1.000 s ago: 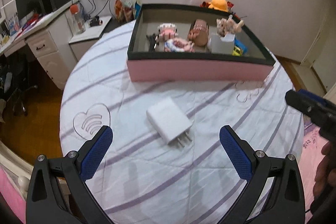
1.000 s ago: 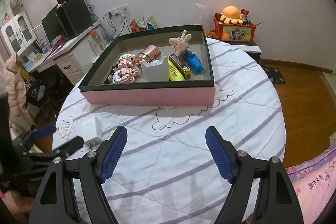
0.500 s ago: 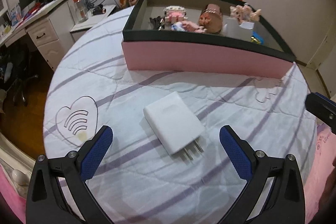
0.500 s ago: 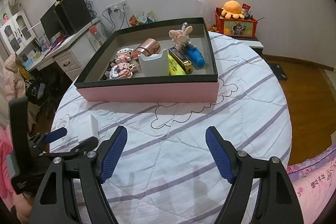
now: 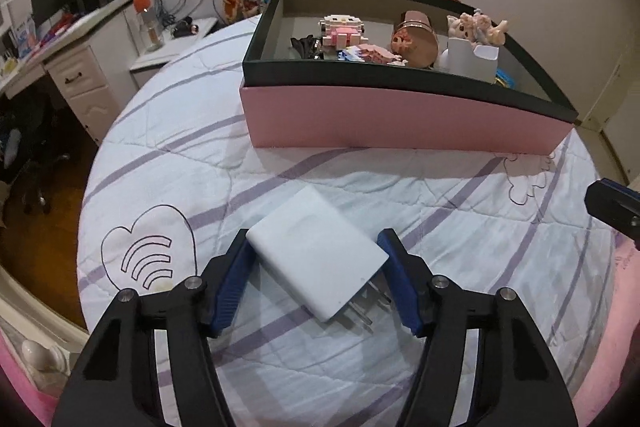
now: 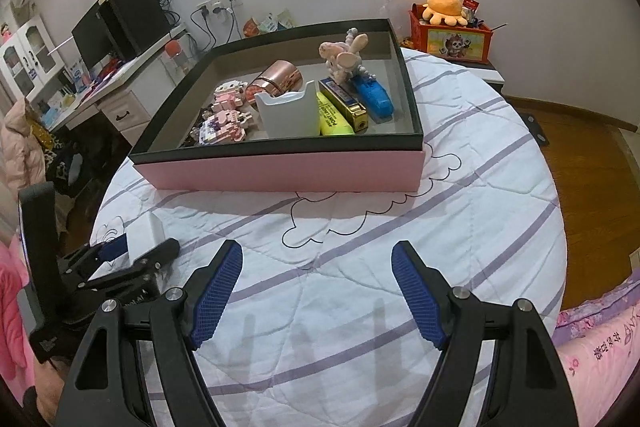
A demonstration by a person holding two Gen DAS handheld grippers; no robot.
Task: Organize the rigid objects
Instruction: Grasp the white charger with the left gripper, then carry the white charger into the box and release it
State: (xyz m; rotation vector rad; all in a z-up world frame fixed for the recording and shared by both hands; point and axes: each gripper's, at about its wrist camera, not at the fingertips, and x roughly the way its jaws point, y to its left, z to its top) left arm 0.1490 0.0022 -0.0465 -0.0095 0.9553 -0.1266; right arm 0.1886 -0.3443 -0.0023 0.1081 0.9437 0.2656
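A white plug adapter (image 5: 316, 251) lies on the striped quilt, prongs pointing toward the camera. My left gripper (image 5: 316, 275) has closed its blue pads on the adapter's two sides and grips it on the quilt. It also shows in the right wrist view (image 6: 132, 255), with the adapter (image 6: 150, 233) between its fingers. My right gripper (image 6: 316, 291) is open and empty above the quilt, in front of the pink box (image 6: 280, 171). The box holds several small toys, a white holder (image 6: 286, 115), a copper tin (image 6: 278, 79) and a yellow highlighter (image 6: 330, 117).
The pink box with a black rim (image 5: 400, 123) stands at the far side of the bed. A desk (image 5: 68, 67) with a monitor stands left. An orange toy crate (image 6: 452, 35) stands at the back right. Wooden floor (image 6: 580, 167) lies to the right.
My left gripper moved forward and down over the adapter and closed from wide open onto its sides. The right gripper stayed open and moved slightly closer to the box.
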